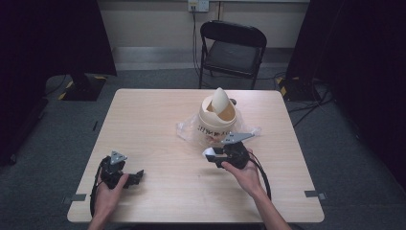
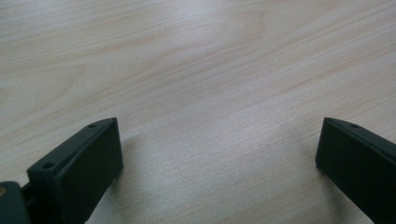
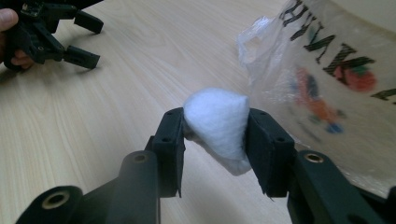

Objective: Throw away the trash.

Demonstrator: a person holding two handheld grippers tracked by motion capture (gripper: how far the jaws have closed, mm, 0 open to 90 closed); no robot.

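The pale wooden bench (image 1: 158, 124) carries very little, so the eye goes first to the cream swing-lid bin (image 1: 218, 122) standing toward its far side, in front of an empty folding chair (image 1: 233, 48) on the floor beyond. The bin's flap is tipped up on edge, which leaves the mouth open — a ready target for whatever is to be thrown in. A clear plastic bag (image 3: 322, 88) printed with dark letters and a red-and-blue design lines it and spills out around its foot, crumpled on the wood. Just in front of the bin, the right gripper (image 1: 213, 155) is lifted off the bench, and its jaws are clenched on a white wad of cotton (image 3: 217, 128), squeezing it from both sides so that the soft stuff bulges above and below the pads; such a light, springy thing probably needs that firm pinch to stay put on the way to the opening. Well apart, near the front left corner, the left gripper (image 1: 136, 176) lies low over bare wood with its jaws spread wide and nothing between them — seemingly parked out of the way.
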